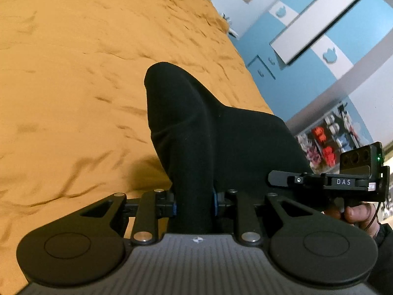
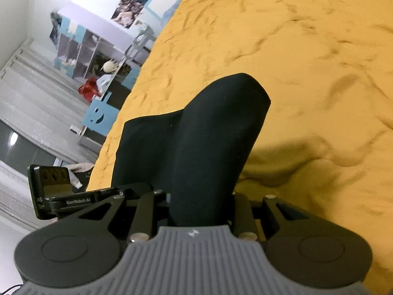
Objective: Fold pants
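Observation:
The black pants (image 1: 191,127) hang bunched over an orange bedspread (image 1: 73,73). My left gripper (image 1: 194,204) is shut on a thick fold of the pants and holds it off the bed. In the right wrist view my right gripper (image 2: 201,204) is shut on another fold of the same pants (image 2: 211,132), also lifted above the bedspread (image 2: 307,61). The cloth stretches between the two grippers. The right gripper also shows at the right edge of the left wrist view (image 1: 343,179), and the left gripper at the left edge of the right wrist view (image 2: 73,196). The fingertips are hidden by cloth.
The wrinkled orange bedspread fills most of both views. Blue and white cupboards (image 1: 307,36) and a shelf with toys (image 1: 326,142) stand beyond the bed edge. A cubby shelf (image 2: 81,49) and a blue smiley bed end (image 2: 98,115) show to the left.

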The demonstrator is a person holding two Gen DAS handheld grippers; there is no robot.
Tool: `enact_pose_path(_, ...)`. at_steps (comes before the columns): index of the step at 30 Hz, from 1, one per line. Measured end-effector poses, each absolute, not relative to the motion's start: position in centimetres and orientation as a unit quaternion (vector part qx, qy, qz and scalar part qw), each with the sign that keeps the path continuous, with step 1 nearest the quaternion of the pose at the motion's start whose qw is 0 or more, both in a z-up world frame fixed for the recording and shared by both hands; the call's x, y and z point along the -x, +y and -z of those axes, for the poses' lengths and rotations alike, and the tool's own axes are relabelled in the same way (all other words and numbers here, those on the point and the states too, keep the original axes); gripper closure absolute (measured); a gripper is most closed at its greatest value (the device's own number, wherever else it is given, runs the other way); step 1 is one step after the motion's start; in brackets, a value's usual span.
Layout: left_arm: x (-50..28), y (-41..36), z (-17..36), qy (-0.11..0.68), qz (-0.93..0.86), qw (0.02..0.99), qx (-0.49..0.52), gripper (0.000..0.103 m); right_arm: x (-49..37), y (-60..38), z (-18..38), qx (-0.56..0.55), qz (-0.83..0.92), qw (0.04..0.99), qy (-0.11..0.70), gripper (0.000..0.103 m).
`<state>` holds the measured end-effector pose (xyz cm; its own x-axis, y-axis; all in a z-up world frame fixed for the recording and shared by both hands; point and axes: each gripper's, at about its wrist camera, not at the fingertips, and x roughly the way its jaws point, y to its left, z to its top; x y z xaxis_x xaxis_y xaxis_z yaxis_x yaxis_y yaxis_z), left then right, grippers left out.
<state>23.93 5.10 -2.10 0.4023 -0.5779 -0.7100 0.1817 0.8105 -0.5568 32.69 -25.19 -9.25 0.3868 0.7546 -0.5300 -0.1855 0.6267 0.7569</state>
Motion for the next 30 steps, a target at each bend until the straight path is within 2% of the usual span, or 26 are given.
enact_pose_path(15, -19.8, 19.4, 0.0, 0.476, 0.152, 0.836, 0.227, 0.077, -33.5, -7.3, 6.0, -0.256, -0.371, 0.749, 0.486, 0.084)
enact_pose_path(25, -20.5, 28.0, -3.2, 0.468, 0.119, 0.848, 0.218, 0.077, -36.9, 4.2, 2.3, -0.232, -0.398, 0.745, 0.482, 0.084)
enact_pose_path(30, -21.8, 31.1, -1.5, 0.476, 0.102, 0.843, 0.231, 0.077, -39.0, 8.3, 4.3, -0.248, -0.396, 0.735, 0.491, 0.084)
